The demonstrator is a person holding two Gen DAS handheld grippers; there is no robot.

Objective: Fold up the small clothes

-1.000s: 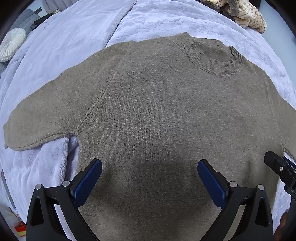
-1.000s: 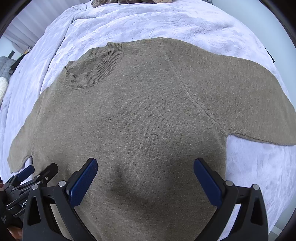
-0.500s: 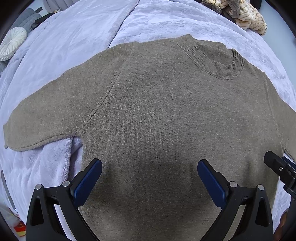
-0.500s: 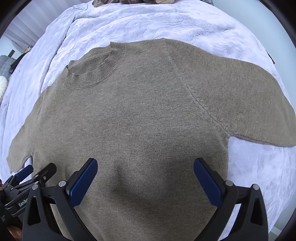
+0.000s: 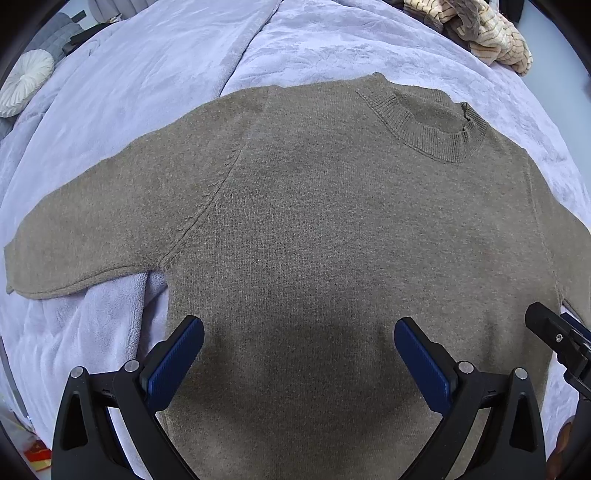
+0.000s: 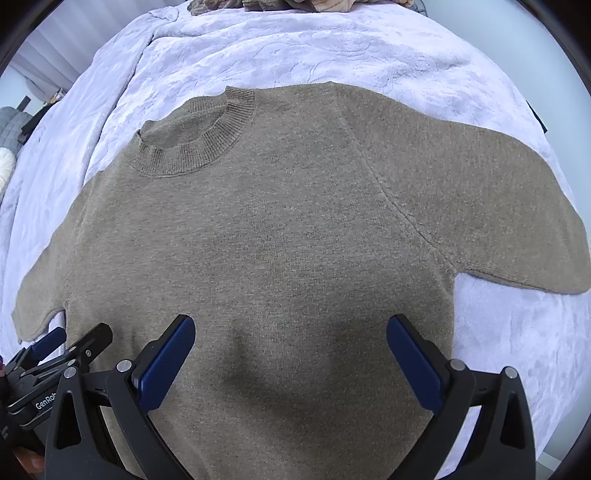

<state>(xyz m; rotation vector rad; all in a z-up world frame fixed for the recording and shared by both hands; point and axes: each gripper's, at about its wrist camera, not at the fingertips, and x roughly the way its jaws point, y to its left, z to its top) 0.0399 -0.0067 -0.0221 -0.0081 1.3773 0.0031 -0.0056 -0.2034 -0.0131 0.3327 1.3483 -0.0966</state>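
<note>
A brown-grey knit sweater lies flat, front up, on a lavender bedspread, short sleeves spread to both sides. Its ribbed collar points away from me. My left gripper is open and empty, hovering over the sweater's lower left body. My right gripper is open and empty over the lower right body of the sweater. The left sleeve and the right sleeve lie flat. Each gripper shows at the edge of the other's view. The sweater's hem is hidden below the fingers.
A heap of striped cream and brown clothes lies at the far end of the bed. A round white pillow sits at the far left. The bedspread reaches past the sweater on all sides.
Both grippers have drawn back slightly, so the sweater sits a little lower and farther in both views. Both stay open; the sweater has not moved.
</note>
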